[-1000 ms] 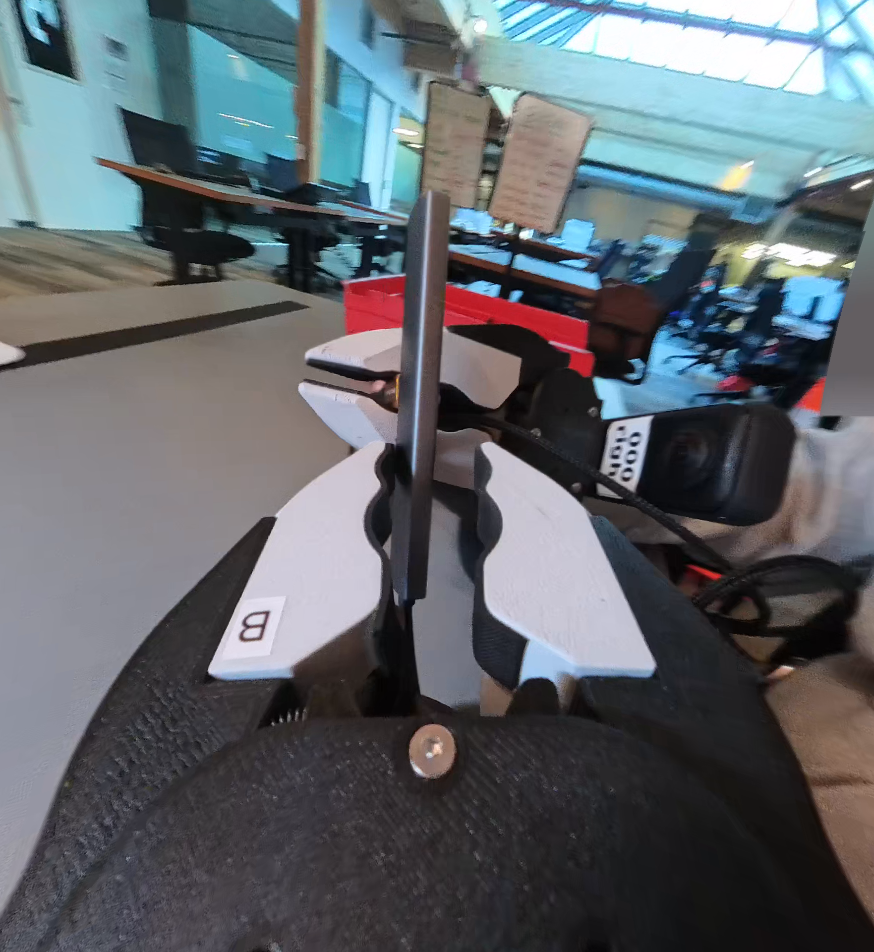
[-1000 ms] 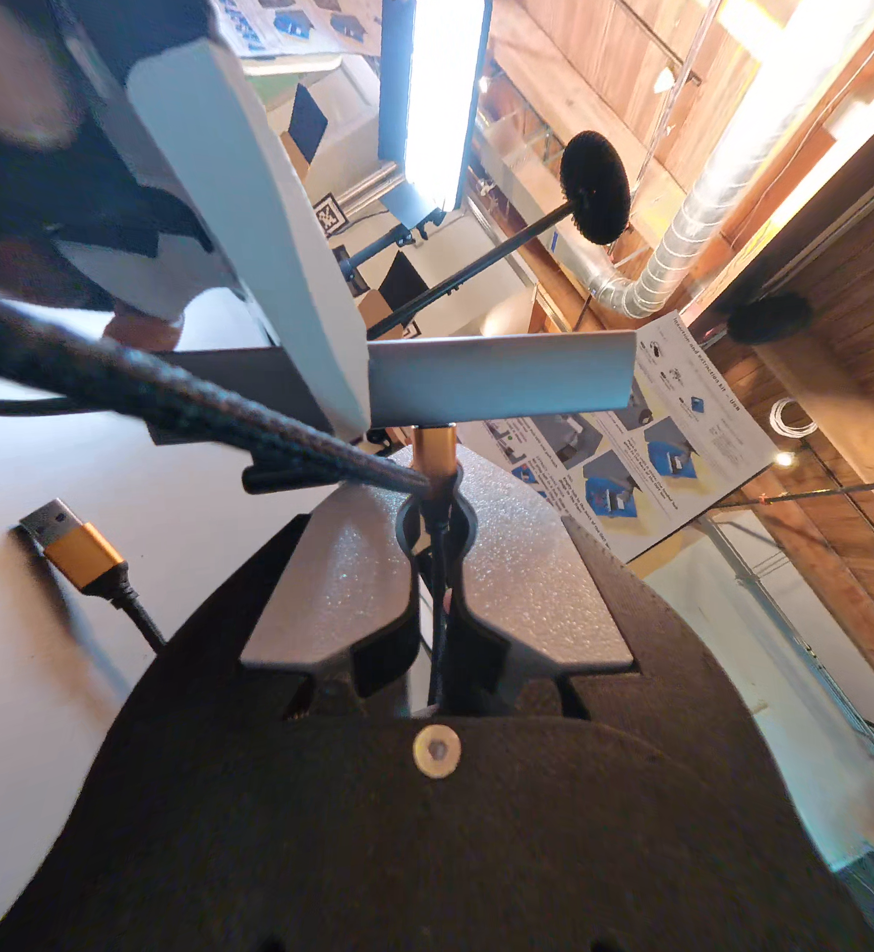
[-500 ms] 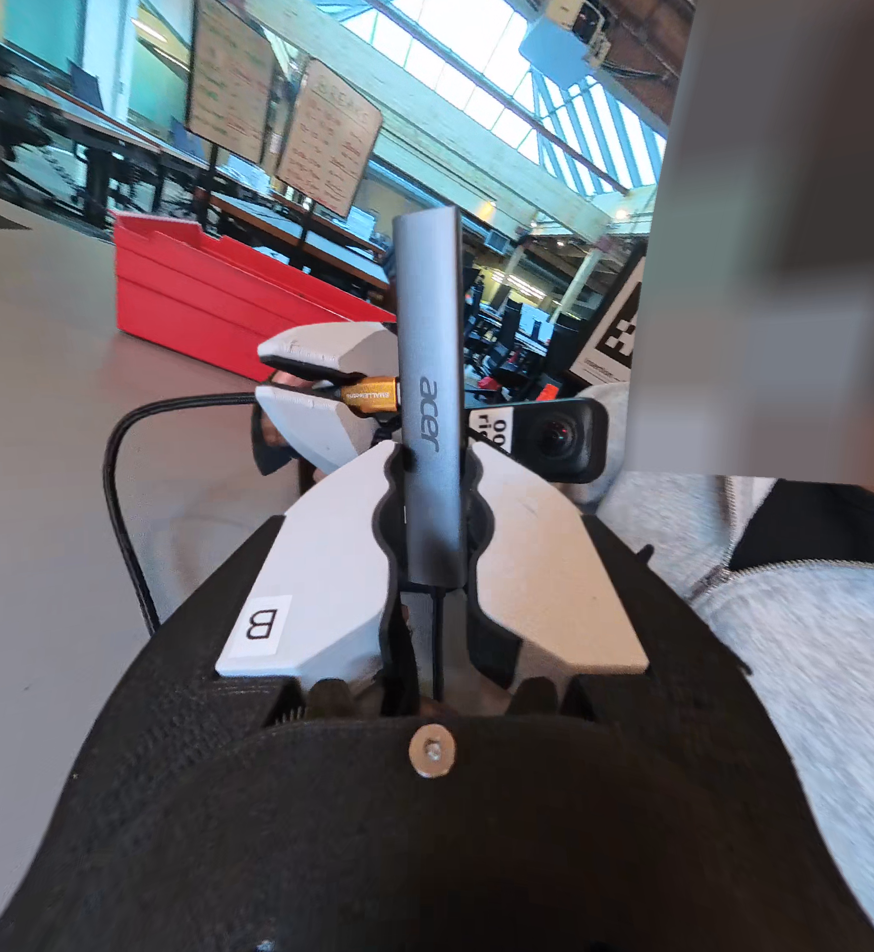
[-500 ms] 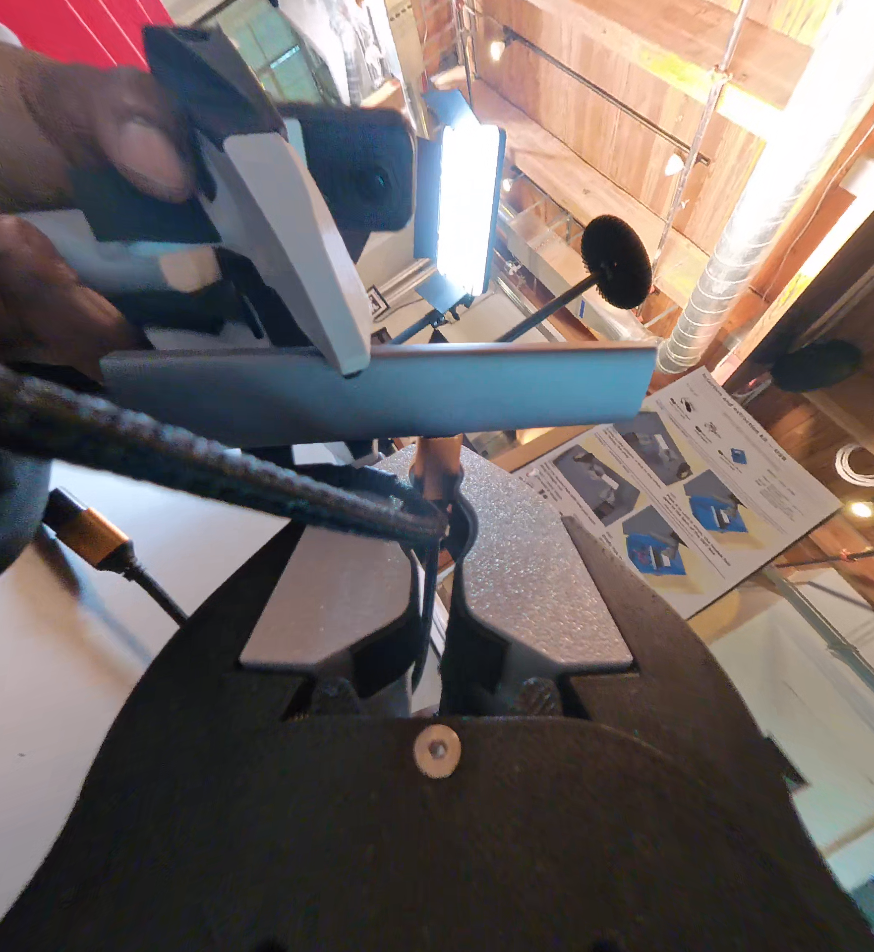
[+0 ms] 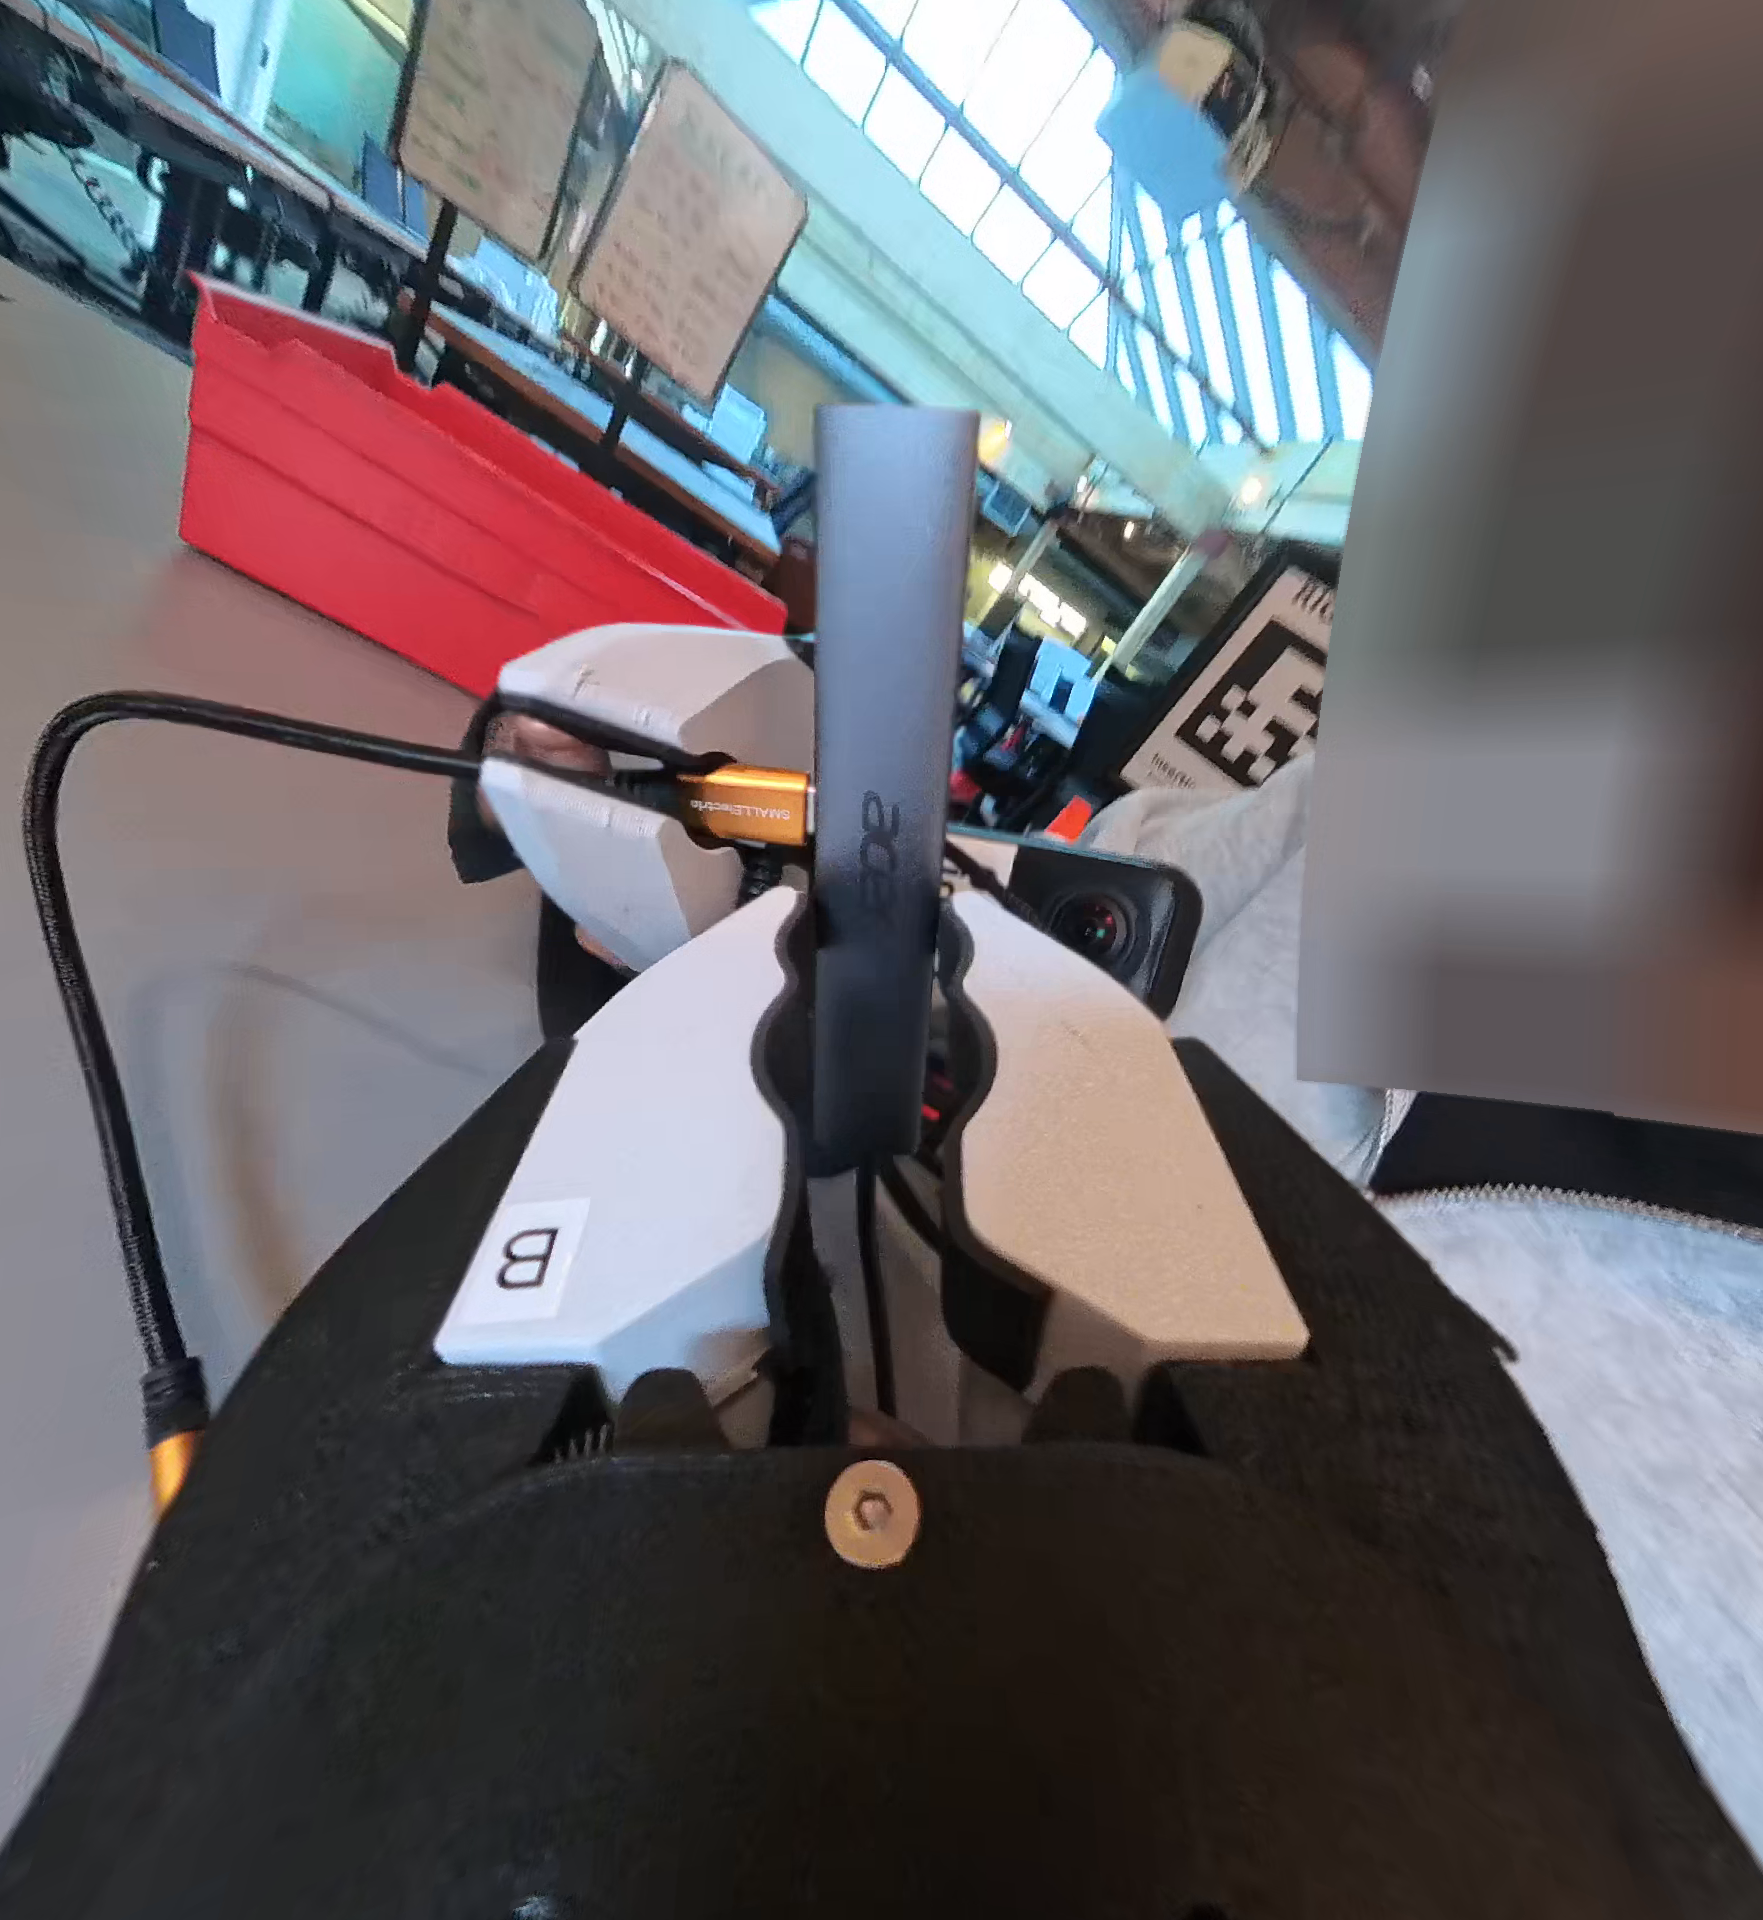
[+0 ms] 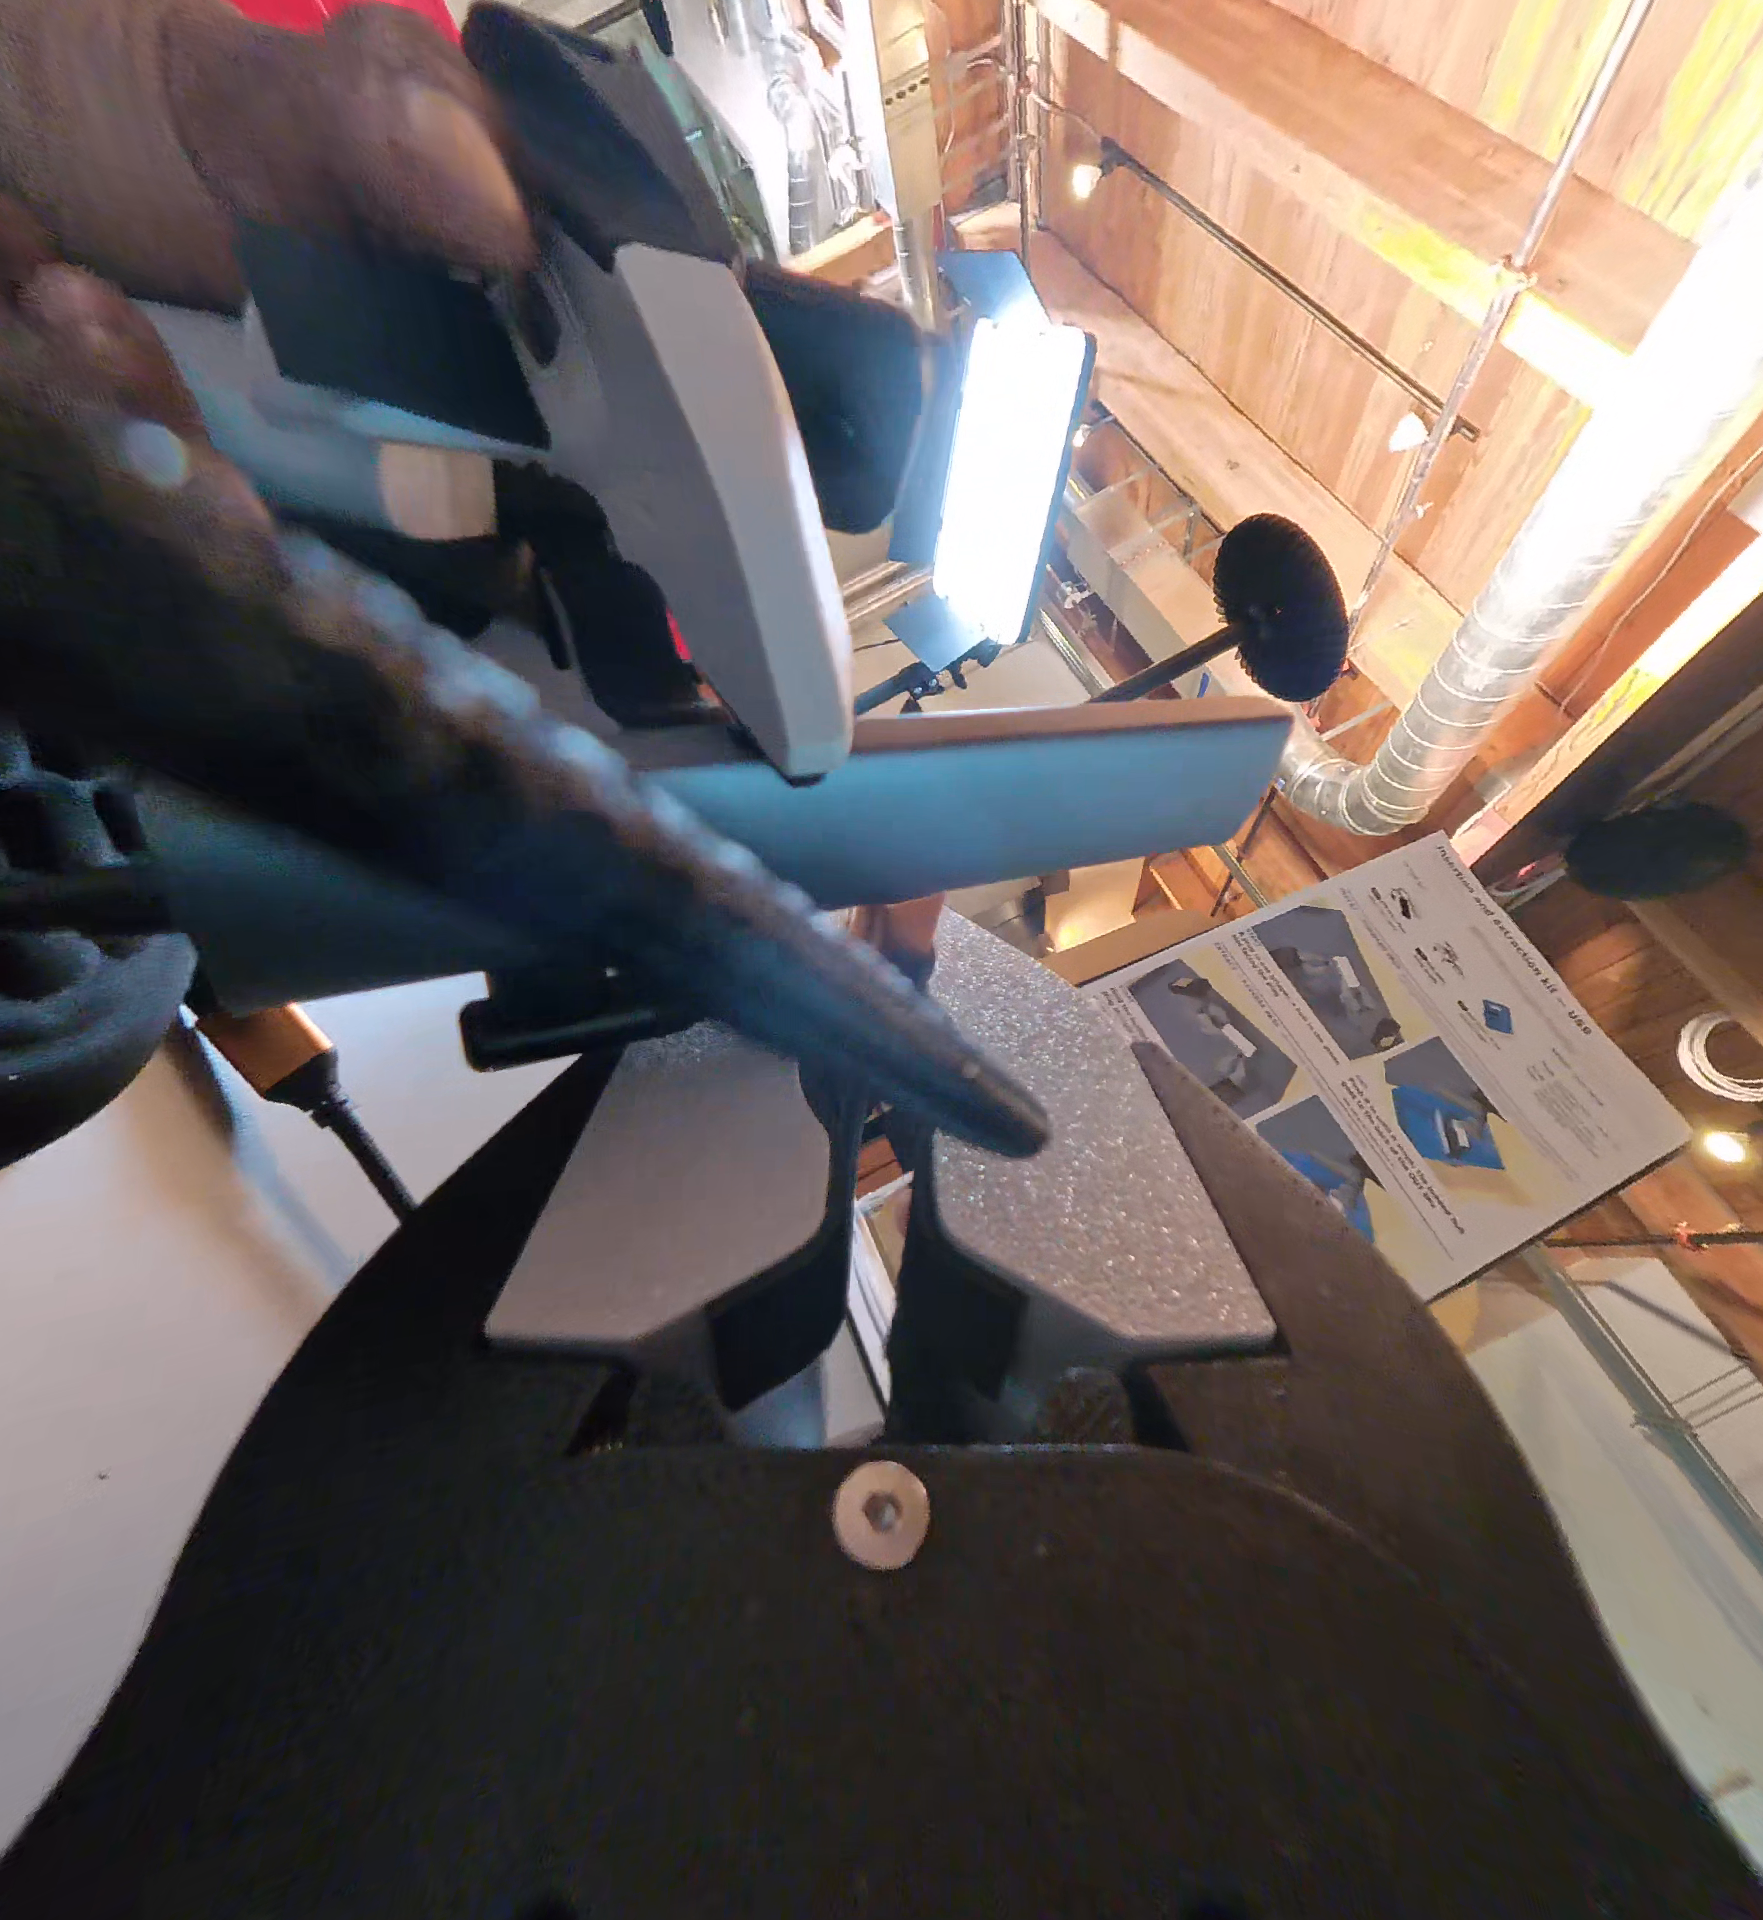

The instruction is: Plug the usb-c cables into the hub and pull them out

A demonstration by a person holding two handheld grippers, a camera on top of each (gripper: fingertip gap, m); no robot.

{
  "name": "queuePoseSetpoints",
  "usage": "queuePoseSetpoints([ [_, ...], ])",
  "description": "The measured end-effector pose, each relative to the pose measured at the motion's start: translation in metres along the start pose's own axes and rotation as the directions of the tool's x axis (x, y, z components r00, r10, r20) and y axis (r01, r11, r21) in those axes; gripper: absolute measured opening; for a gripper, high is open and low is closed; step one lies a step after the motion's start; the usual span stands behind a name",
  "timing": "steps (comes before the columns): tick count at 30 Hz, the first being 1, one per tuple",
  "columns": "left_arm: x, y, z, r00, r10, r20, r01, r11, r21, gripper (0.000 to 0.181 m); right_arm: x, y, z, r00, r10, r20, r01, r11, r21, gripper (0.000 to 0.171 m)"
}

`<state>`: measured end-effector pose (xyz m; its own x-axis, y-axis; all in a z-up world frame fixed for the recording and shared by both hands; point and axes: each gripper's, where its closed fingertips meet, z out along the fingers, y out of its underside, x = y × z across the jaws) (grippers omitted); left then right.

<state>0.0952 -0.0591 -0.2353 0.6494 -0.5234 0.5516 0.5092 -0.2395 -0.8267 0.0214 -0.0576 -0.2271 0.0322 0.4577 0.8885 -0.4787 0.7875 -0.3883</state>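
Observation:
My left gripper (image 5: 872, 925) is shut on a grey hub (image 5: 892, 582) and holds it upright above the table. An orange usb-c plug (image 5: 747, 805) sits against the hub's left edge, plugged in. The right gripper's white fingers (image 5: 596, 842) close on the cable just behind that plug. In the right wrist view my right gripper (image 6: 877, 1049) points at the hub (image 6: 1012, 810) lying crosswise, with the plug (image 6: 892, 930) just past its tips. The black braided cable (image 5: 77, 987) loops left and down to a second orange plug (image 5: 170, 1455).
A red bin (image 5: 420, 520) stands on the grey table (image 5: 77, 623) behind the grippers. A person's grey sleeve (image 5: 1635, 1455) fills the right side. A hand (image 6: 181, 156) holds the left gripper. A printed sheet (image 6: 1376, 1039) and a lamp (image 6: 1002, 478) lie beyond.
Both grippers have swung round together with the hub and plug still joined. The hub's wide face now shows and the cable loop has come into the left view.

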Motion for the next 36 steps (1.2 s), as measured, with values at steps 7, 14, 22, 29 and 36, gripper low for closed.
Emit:
queuePoseSetpoints([
  [7, 0.006, -0.008, 0.004, 0.994, -0.087, -0.068, 0.094, 0.99, 0.107, 0.023, 0.007, -0.002, -0.001, 0.999, 0.034, -0.035, -0.034, 0.999, 0.008, 0.004],
  [14, 0.001, -0.005, 0.003, 0.992, 0.092, 0.09, -0.102, 0.988, 0.114, 0.022, -0.002, 0.003, 0.003, 0.998, 0.062, 0.018, -0.061, 0.998, -0.012, 0.004],
  [22, -0.014, -0.006, -0.003, 0.968, 0.121, 0.218, -0.149, 0.982, 0.118, 0.022, -0.015, 0.021, 0.009, 0.986, 0.139, 0.088, -0.131, 0.987, -0.089, 0.004],
  [29, -0.019, -0.012, -0.008, 0.929, 0.201, 0.311, -0.25, 0.96, 0.126, 0.023, -0.027, 0.03, 0.016, 0.933, 0.326, 0.155, -0.298, 0.938, -0.178, 0.004],
  [36, -0.005, -0.047, -0.04, 0.923, 0.222, 0.315, -0.337, 0.861, 0.38, 0.022, 0.013, 0.07, 0.018, 0.865, 0.499, -0.058, -0.496, 0.829, -0.258, 0.0],
])
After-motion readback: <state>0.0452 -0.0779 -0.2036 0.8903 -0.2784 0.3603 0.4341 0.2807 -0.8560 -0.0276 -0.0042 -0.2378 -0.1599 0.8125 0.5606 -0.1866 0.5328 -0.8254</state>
